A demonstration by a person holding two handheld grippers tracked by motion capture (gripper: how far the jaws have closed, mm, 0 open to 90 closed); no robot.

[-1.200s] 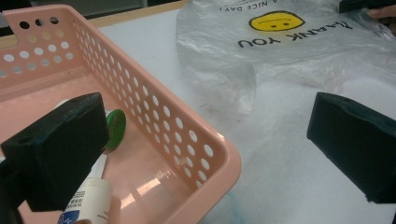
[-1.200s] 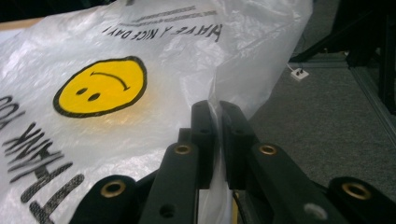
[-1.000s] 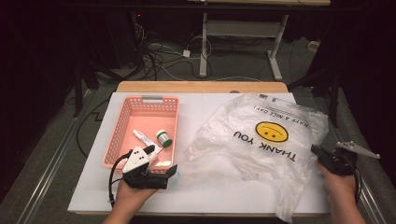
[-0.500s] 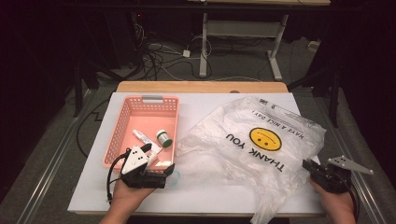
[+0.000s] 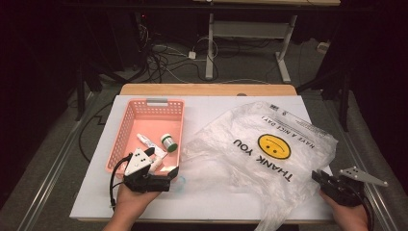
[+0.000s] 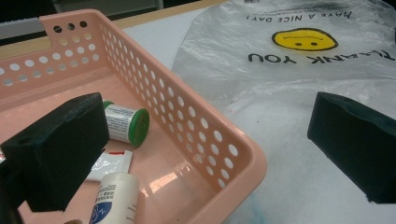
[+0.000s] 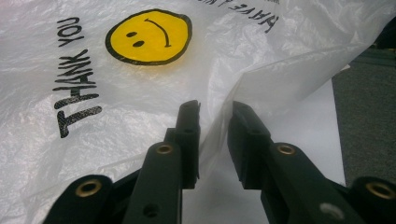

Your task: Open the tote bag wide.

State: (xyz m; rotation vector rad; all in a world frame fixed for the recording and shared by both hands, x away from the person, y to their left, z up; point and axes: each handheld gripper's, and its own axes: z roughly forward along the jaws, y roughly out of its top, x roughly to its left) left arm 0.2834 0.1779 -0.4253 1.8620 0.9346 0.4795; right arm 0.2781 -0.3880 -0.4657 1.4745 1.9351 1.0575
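- Plastic bag (image 5: 262,154), clear, with a yellow smiley face (image 5: 274,146) and "THANK YOU" printed on it, lies spread over the right half of the white table (image 5: 96,192), at about 3 o'clock from the pink basket (image 5: 120,139).
- Right gripper (image 5: 320,177) sits at the table's near right corner, at 5 o'clock from the smiley face, pointing toward 9 o'clock at the bag's edge.
- In the right gripper view a raised fold of the bag (image 7: 219,116) runs through the narrow gap between the 2 jaws; they have just been opening, and the pads stand slightly apart from the film rather than pinching it.
- Left gripper (image 5: 166,174) rests at the basket's near right corner, held by the left hand (image 5: 132,202) at 6 o'clock of the basket.
- Its 2 jaws stand wide apart: in the left gripper view 1 is over the basket's inside and the other over the bag, with the basket's rim (image 6: 243,154) between them, touching neither.
- Inside the basket lie a small bottle with a green cap (image 6: 126,123), a white tube (image 6: 114,200) and a flat white packet (image 6: 109,164), all toward its near end.
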